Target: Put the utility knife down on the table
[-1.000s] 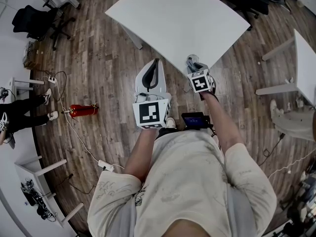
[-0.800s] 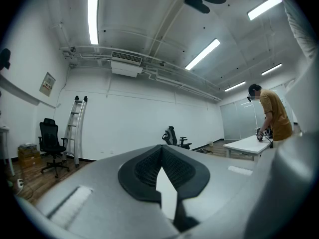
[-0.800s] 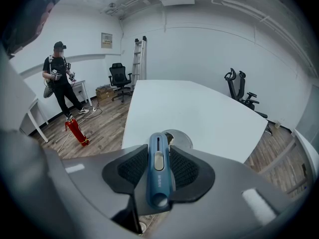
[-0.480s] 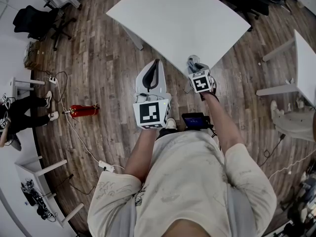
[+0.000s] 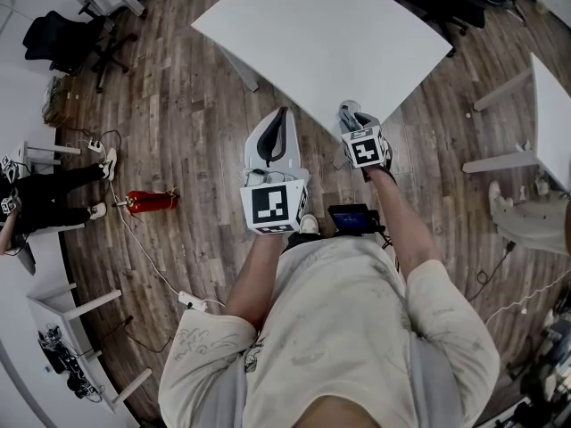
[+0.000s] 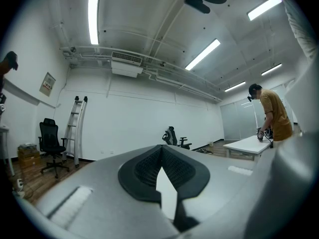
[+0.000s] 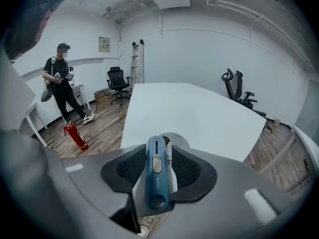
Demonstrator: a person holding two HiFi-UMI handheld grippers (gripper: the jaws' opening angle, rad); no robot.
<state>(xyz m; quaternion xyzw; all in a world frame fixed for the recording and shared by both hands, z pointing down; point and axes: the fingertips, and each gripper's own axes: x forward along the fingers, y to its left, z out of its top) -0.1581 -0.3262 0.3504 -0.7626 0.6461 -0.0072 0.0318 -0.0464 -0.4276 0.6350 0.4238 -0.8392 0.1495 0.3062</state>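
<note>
Utility knife [image 7: 155, 176], slim blue, probably plastic

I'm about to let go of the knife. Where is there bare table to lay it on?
The whole white rectangular table is bare, from the near corner by the right gripper to its far edges. That gripper's fingers have just been opening, with the blue utility knife between them. Only the left gripper, beside that corner, is close.

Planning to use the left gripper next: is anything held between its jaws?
No, on the left gripper the pads meet at their tips with nothing between them.
</note>
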